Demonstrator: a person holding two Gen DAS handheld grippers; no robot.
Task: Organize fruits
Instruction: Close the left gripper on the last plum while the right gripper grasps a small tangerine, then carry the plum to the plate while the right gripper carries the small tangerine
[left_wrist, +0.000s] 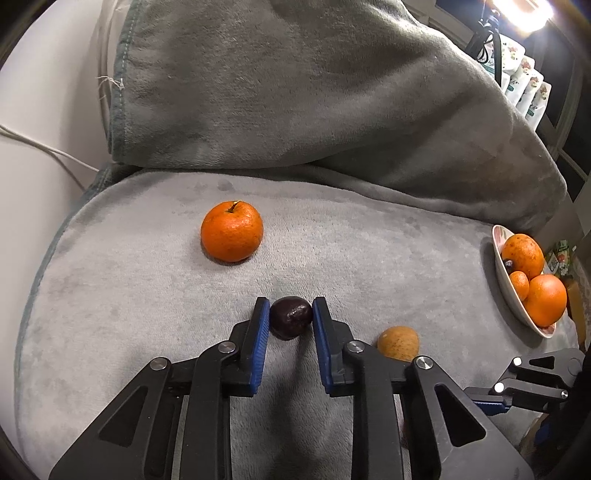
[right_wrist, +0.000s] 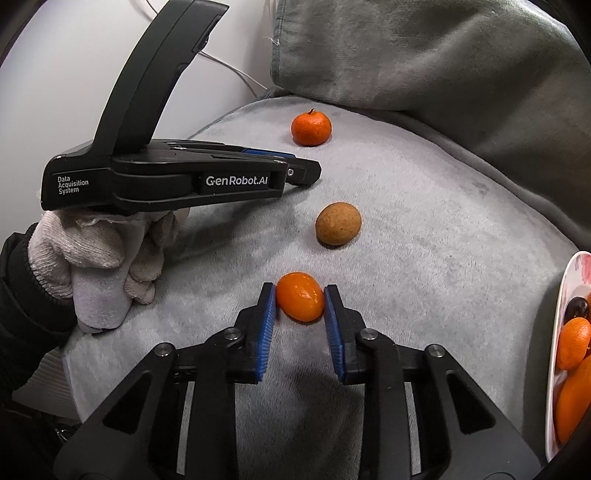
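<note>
The left gripper is squeezing a small dark fruit. Its two blue pads are pressing on both sides of the fruit, so the tongs are closed tight around it. The dark fruit is sitting on the soft grey blanket.

The right gripper is squeezing a little orange fruit, shaped like an egg. Its blue pads are touching the fruit on both sides, so these tongs are closed on it too. This fruit is also lying on the grey blanket.

A round mandarin with a tiny stem is sitting farther back on the blanket, well apart from the dark fruit. A brown speckled fruit is lying between the mandarin and the little orange fruit, touching neither.

A white bowl is waiting at the right edge of the blanket. It is holding a few orange fruits, and in the right wrist view one dark fruit is peeking out there too.

A hand in a white knitted glove is holding the left gripper from below. A big grey cushion is leaning behind it all.
</note>
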